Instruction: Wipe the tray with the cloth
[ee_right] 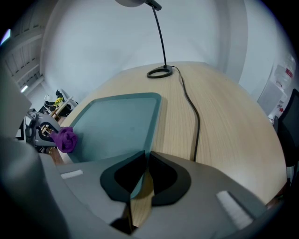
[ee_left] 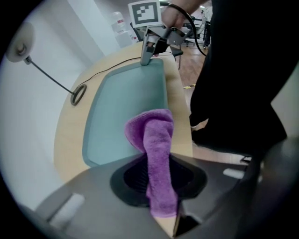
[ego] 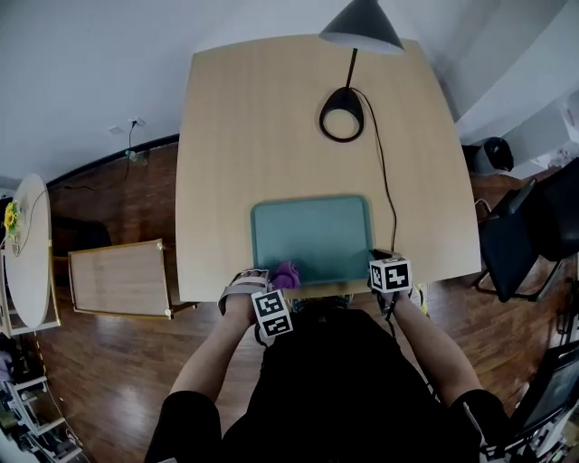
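- Your left hand-held gripper [ee_left: 159,179] is clamped on the purple cloth [ee_left: 152,133]: the jaws pinch a narrow fold of it, and the free end bunches into a rounded wad past the tips.
- That wad sits at the near-left corner of the teal tray [ego: 312,201], right at the front rim on your side. From the left gripper view you cannot tell whether it presses on the tray's floor or only meets the edge.
- In the head view the left hand-held gripper points steeply down, with its marker cube [ego: 272,314] towards your body.
- Your right hand-held gripper [ee_right: 145,161] stands at the opposite near corner, the near-right one. Its jaws are drawn almost together with the tray's raised rim caught between them.
- The left gripper view shows the same thing from across the tray, with the right tool's metal fingers [ee_left: 146,52] coming down onto that corner.
- The tray lies flat on the light wooden tabletop [ego: 271,108], its long side running left to right and its near edge close to the tabletop's front edge.
- Beyond the tray stands a black desk lamp [ego: 360,23] with a ring-shaped base [ego: 341,115]. Its cord [ego: 384,172] trails along the wood past the tray's right side, towards your right hand-held gripper.
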`<state>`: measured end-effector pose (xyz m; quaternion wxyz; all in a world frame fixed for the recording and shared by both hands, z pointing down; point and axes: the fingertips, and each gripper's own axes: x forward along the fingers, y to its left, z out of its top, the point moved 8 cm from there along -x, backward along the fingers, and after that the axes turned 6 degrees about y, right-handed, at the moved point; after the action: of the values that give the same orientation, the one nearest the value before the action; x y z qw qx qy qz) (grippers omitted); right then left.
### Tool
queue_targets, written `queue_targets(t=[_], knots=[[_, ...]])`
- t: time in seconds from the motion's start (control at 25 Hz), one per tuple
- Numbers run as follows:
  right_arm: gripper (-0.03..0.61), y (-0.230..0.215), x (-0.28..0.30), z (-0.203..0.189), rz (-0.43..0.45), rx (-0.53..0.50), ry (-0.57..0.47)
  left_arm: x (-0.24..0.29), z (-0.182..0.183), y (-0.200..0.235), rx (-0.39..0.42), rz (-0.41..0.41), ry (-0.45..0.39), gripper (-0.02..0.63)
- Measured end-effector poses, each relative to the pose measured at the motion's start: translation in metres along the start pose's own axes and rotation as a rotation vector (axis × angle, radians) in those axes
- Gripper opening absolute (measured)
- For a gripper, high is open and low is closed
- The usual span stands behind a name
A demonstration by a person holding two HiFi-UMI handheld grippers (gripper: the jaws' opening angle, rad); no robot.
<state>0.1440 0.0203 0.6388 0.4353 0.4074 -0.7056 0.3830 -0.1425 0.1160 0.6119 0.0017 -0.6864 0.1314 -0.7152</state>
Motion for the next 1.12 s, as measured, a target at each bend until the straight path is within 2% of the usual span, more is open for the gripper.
queue_targets(t=[0.12,0.24,0.32,0.44,0.48,0.52,0.56,0.68,0.84,1.0,1.12], knots=[[0.032,-0.001,0.0,0.002,-0.01,-0.005,0.004,-0.004,0.004,0.001,-0.053,-0.024,-0.02,0.107],[0.032,0.0,0.004,0.0,-0.007,0.008,0.022,-0.014,0.004,0.01,-0.237,-0.125,-0.096,0.106],[0.032,0.002,0.005,0.001,0.002,0.012,0.028,-0.025,0.003,0.022,-0.436,-0.189,-0.163,0.107],[0.032,0.001,0.004,0.001,-0.003,0.013,0.038,-0.032,0.006,0.042,-0.816,-0.311,-0.283,0.107],[0.032,-0.001,0.003,0.001,-0.008,0.012,0.041,-0.031,0.01,0.047,-0.924,-0.362,-0.319,0.107],[0.034,-0.001,0.003,0.001,-0.014,0.01,0.043,-0.028,0.014,0.05,-0.995,-0.401,-0.34,0.107],[0.034,0.0,0.004,0.002,-0.02,0.008,0.045,-0.023,0.02,0.053,-1.024,-0.421,-0.348,0.107],[0.034,0.006,0.01,0.008,-0.012,0.016,0.034,-0.007,0.036,0.055,-1.027,-0.438,-0.348,0.107],[0.034,0.005,-0.009,0.021,0.008,0.08,-0.132,-0.017,0.033,0.058,-1.129,-0.412,-0.431,0.107],[0.032,-0.003,-0.049,0.041,0.009,0.115,-0.311,-0.043,-0.004,0.074,-1.263,-0.319,-0.553,0.107],[0.031,0.006,-0.076,0.059,0.063,0.122,-0.415,-0.051,-0.049,0.086,-1.373,-0.241,-0.561,0.107]])
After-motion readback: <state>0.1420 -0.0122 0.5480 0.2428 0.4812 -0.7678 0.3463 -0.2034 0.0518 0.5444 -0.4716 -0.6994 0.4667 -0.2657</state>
